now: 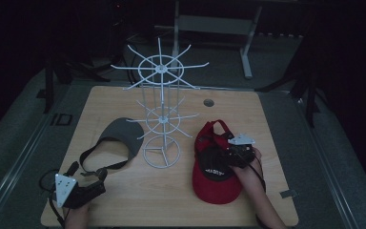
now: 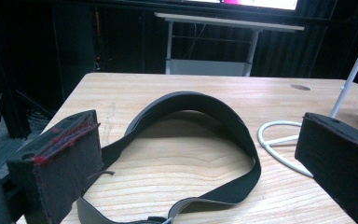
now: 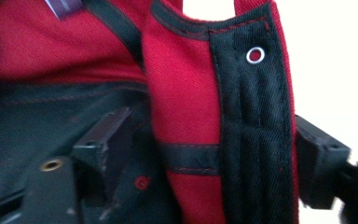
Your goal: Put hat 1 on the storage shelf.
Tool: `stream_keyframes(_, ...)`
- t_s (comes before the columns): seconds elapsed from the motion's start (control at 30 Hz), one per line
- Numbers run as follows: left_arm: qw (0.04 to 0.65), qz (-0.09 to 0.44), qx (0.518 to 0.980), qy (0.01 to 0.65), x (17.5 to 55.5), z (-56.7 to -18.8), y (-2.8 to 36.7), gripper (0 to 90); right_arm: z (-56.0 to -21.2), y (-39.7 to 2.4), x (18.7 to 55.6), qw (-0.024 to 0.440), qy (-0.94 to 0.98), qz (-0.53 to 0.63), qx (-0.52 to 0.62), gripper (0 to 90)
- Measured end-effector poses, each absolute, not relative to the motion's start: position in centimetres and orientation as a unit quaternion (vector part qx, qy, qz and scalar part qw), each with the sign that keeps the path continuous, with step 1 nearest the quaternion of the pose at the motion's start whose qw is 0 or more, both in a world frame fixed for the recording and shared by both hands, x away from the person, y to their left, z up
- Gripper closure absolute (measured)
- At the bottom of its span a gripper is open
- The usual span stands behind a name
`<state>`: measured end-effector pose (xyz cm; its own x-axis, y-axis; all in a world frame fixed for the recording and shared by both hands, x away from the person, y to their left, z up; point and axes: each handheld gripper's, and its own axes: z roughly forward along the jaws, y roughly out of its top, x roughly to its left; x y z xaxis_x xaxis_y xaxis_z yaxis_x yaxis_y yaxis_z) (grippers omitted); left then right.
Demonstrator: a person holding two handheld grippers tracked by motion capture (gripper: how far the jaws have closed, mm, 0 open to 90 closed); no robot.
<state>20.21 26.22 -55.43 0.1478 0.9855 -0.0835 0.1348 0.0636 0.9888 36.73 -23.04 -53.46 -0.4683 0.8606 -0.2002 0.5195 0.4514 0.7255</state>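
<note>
Two caps lie on the wooden table, which takes up the middle of the high view. The white wire display rack stands upper centre of that frame, its round base ring resting on the wood between the caps and its spokes fanning out at two levels.

The red and black cap sits right of centre, crown opening turned up, peak toward the lower edge of the frame. The grey visor lies left of centre, its dark strap looping toward the lower left; in the left gripper view the same strap curves across the middle of the frame, flat on the wood, with the rack's base ring at the right.

The right gripper rests at the red and black cap's right rim, right of centre in the high view. In the right gripper view a fold of the cap's red and black wall stands between the two jaws; one jaw is inside the cap, the other outside, and a gap still shows at each side, so the pads are not yet pressing.

The left gripper lies at the lower left, jaws spread wide, just short of the visor's strap and holding nothing.
</note>
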Motion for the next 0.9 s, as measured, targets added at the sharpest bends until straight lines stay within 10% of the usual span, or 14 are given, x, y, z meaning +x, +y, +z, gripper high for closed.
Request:
stream_keyframes(0.37, 0.521, 0.4, 0.554, 0.511, 20.4, -55.6, 26.2, 0.9, -54.5, -22.6, 37.0, 0.263, 0.829, 0.271, 0.412, 53.7)
stream_keyframes(0.5, 0.515, 0.401, 0.558, 0.512, 20.4, -55.7, 26.1, 0.8, -54.5, -22.5, 36.8, 0.273, 0.843, 0.251, 0.39, 82.4)
stream_keyframes(0.9, 0.518, 0.397, 0.557, 0.514, 20.5, -55.7, 26.3, 0.9, -50.5, -23.1, 35.8, 0.303, 0.82, 0.292, 0.388, 84.9)
